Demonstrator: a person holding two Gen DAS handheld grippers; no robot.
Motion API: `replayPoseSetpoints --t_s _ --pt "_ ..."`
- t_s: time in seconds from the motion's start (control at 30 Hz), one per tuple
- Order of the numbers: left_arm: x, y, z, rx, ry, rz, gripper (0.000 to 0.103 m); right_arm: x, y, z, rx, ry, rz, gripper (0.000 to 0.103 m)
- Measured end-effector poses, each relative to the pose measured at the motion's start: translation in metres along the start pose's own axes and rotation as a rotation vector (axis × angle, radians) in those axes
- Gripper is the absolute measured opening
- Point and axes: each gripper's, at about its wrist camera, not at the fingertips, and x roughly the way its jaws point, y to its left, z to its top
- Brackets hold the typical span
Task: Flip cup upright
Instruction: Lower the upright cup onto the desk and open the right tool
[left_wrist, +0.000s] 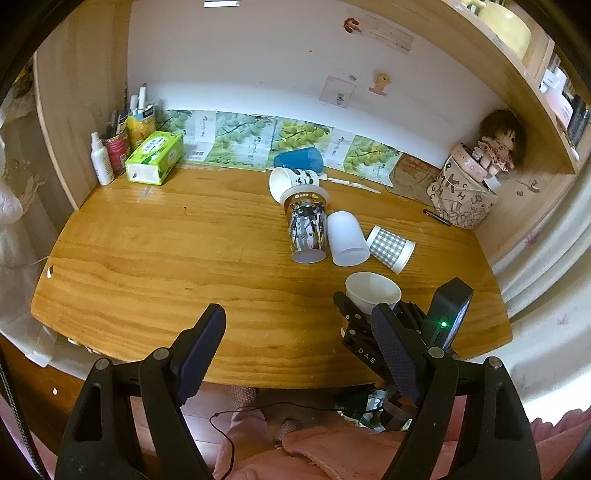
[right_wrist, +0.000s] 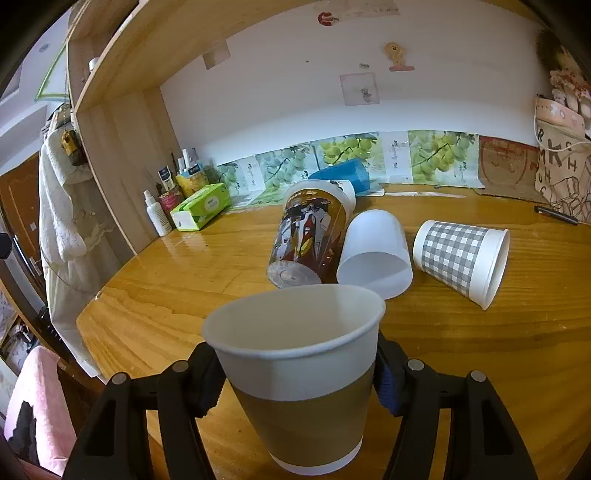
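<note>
We held the paper cup mouth-up, clamped in the right gripper near the table's front edge for set-down; left gripper spread, empty.

Left gripper: we see black arms, silver screws, dark blue textured pads.
Right gripper: black arms, blue pads, "DAS" lettering, green light.
Sleeve: pink.
</note>
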Motion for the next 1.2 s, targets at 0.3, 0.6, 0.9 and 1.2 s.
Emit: replayPoseSetpoints --t_s 0.3,0.6,0.9,1.2 --pt "0.008 -0.002 0.003 0.015 0.036 -0.003 0.084 0.007 -0.003 -0.001 0.002 -0.018 -0.001 0.067" --pt "0.009 -0.006 0.0 0.018 0.053 -0.018 0.084 0.007 0.001 -0.015 -0.015 -0.005 0.006 0.067" --pt "0.01 -0.015 -0.005 0.038 0.063 -0.046 0.084 0.002 0.002 -0.027 -0.038 0.01 0.008 0.067" --pt "0.007 -0.021 -0.01 0.039 0.061 -0.051 0.084 -0.005 0.004 -0.038 -0.07 0.054 0.021 0.067"
